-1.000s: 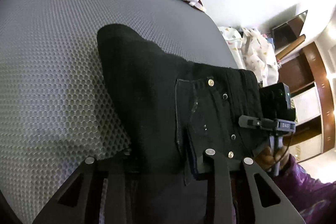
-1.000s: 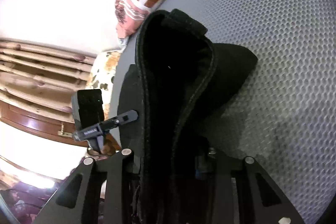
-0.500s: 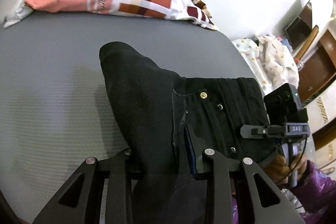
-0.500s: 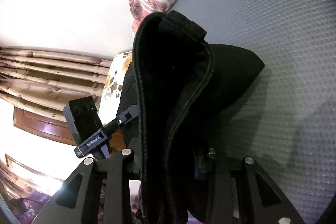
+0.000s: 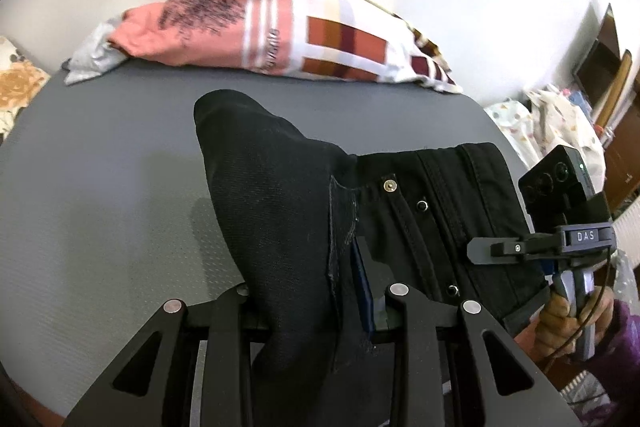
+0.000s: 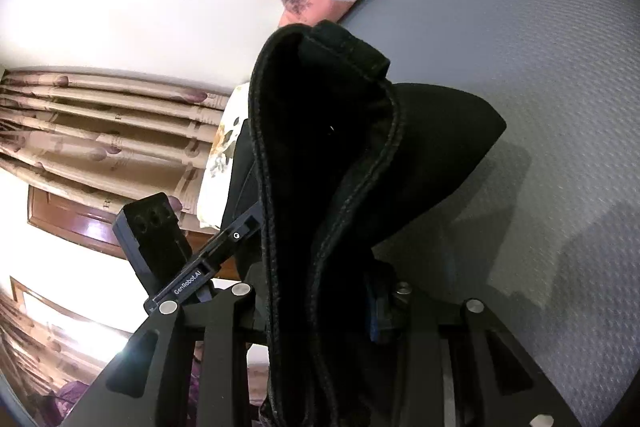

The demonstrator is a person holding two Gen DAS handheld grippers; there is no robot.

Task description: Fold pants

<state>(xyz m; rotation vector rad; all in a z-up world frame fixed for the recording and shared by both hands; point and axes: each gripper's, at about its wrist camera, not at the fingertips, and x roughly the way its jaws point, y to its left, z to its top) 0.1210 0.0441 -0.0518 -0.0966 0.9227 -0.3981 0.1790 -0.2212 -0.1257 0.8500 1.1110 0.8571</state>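
both grippers are clamping the black pants (image 5: 288,211), left gripper (image 5: 320,301) and right gripper (image 6: 324,303) each pinching the waistband end, holding it bunched above the grey mattress (image 5: 100,187).

black pants (image 5: 280,211), grey mat (image 5: 100,163), checked pillow (image 5: 320,39)

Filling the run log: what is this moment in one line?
left claw: shut on pants | right claw: shut on pants | pants: lifted over bed
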